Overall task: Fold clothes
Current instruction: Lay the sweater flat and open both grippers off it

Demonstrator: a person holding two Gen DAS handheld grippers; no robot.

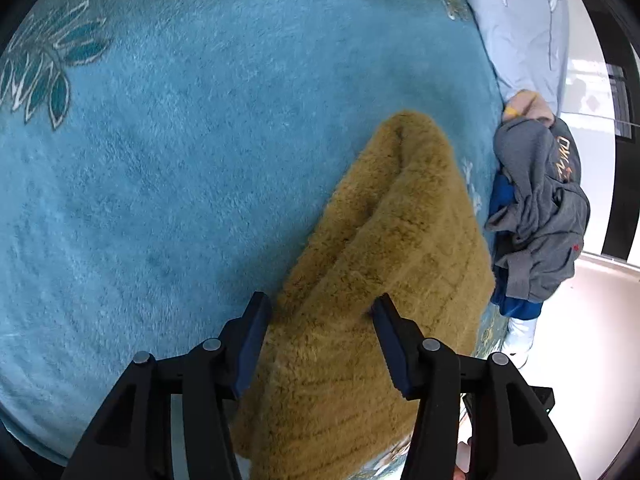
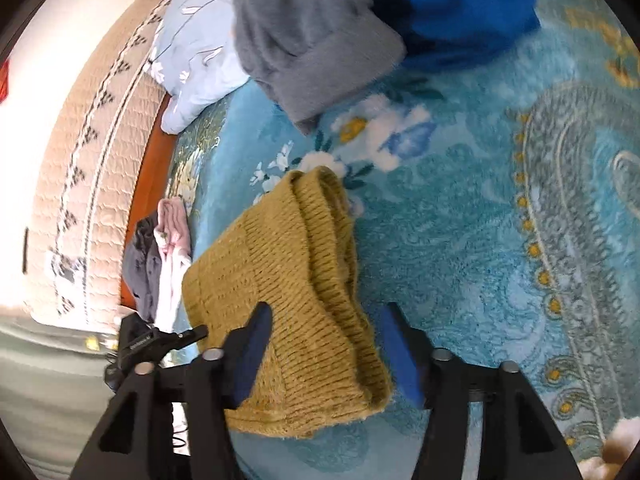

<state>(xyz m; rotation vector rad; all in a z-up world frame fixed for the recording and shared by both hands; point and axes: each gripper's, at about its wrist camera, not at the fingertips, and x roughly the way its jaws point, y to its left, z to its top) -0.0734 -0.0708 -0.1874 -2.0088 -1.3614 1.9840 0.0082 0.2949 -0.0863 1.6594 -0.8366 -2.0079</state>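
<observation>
Between the fingers of the left tongs (image 1: 320, 344), the mustard knit sweater (image 1: 384, 248) is lying slack on the blue blanket (image 1: 180, 160) of the bed. The jaws are standing apart, with the fuzzy cloth filling the gap and the pads not visibly pressing on it. Seen from this wrist, the sweater is running as a long, narrowing bundle away from the tongs, up and slightly right, ending in a rounded fold, so its long axis is lying nearly in line with the way these tongs are pointing.

Over at the right tongs (image 2: 324, 344), the jaws are likewise standing apart, and the ribbed end of the same sweater (image 2: 288, 292) is sitting between them and toward the left finger, resting on the patterned part of the blanket (image 2: 480, 220); nothing is being clamped. The left tongs' black tip (image 2: 160, 344) is showing at the left of this view, at the sweater's other side.

So each hand is sitting at one end of the same near edge, and neither is clearly nearer. My judgement is that the next move depends on closing on that edge and carrying it along the long axis toward the far fold.

Beyond the sweater, a grey garment (image 1: 536, 200) over a blue one (image 2: 460, 12) is lying well apart at the bed's edge, beside a pale blue pillow (image 1: 516, 28).
</observation>
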